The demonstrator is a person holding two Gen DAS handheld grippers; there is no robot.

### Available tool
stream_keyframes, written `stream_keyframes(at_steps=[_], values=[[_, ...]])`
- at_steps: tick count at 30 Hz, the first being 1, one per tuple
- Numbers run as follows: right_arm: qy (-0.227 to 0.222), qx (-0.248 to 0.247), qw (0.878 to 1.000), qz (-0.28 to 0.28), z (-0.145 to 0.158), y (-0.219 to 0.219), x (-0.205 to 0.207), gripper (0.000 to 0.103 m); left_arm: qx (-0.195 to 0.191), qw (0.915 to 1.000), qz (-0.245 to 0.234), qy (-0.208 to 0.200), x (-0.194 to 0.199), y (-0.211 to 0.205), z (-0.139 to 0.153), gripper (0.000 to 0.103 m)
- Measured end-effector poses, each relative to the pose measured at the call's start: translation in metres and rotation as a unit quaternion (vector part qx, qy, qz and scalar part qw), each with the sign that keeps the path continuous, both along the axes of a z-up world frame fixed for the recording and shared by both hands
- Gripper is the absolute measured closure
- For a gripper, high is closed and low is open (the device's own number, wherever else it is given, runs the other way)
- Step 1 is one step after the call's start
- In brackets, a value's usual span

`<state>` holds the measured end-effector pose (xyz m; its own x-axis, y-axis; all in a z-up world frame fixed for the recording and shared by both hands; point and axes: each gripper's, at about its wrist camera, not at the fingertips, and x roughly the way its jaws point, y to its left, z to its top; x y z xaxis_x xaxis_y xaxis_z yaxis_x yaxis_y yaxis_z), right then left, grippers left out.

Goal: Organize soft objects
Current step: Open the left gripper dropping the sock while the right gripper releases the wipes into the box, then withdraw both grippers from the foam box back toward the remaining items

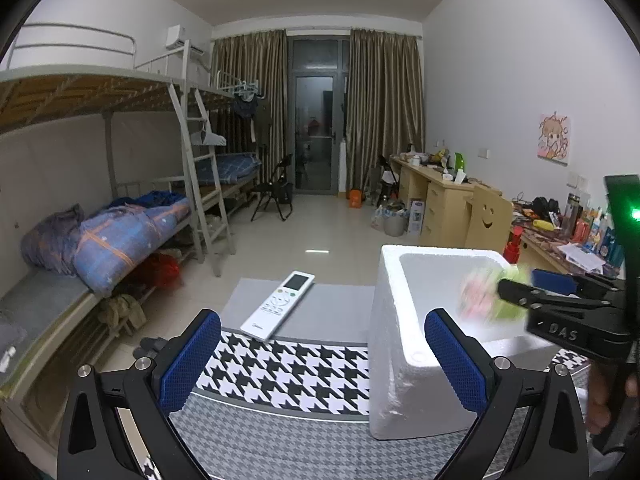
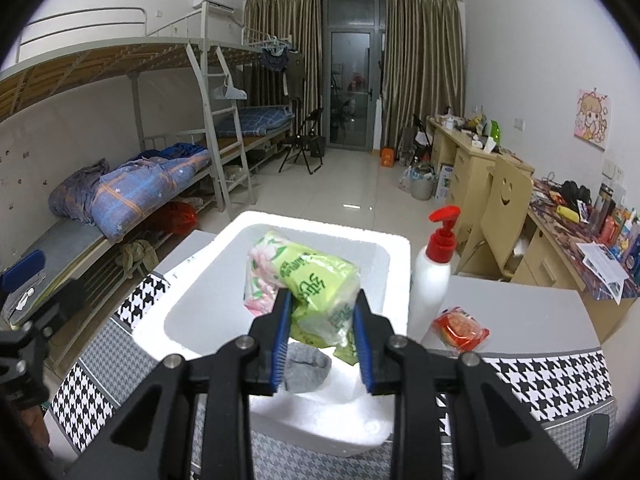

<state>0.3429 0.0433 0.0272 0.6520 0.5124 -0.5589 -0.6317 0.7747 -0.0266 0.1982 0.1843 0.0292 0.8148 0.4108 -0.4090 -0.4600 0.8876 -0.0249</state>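
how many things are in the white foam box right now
2 visible: a green tissue pack between the right claw's pads over the foam box, a grey sock below; more may be hidden.

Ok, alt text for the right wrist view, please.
The right gripper holds a green tissue pack between its jaws over a white foam box, a grey cloth inside. A pump bottle and red packet sit beside it.

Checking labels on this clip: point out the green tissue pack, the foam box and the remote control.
green tissue pack [image 2: 316, 280], right wrist view, printed front.
foam box [image 2: 394, 242], right wrist view, far right rim.
remote control [image 1: 278, 306], left wrist view, button panel.
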Motion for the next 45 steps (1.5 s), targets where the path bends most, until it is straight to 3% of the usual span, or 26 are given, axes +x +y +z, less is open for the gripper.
stream_keyframes(at_steps=[3,14,26,45], values=[[0.003,-0.002,1.0,-0.005,-0.005,0.0,0.005,0.025,0.0,1.0,0.0,0.002,0.0,-0.001,-0.003,0.001],[-0.009,0.01,1.0,0.011,0.003,-0.014,-0.01,0.025,-0.007,1.0,-0.004,0.003,-0.006,-0.006,-0.008,0.001],[-0.041,0.047,0.998,0.009,0.021,-0.053,-0.05,0.007,0.004,0.9996,-0.024,-0.014,-0.028,-0.043,0.0,0.001],[-0.059,0.077,0.995,0.001,0.014,-0.095,-0.096,0.007,-0.005,0.9983,-0.041,-0.04,-0.061,-0.078,-0.002,0.001]])
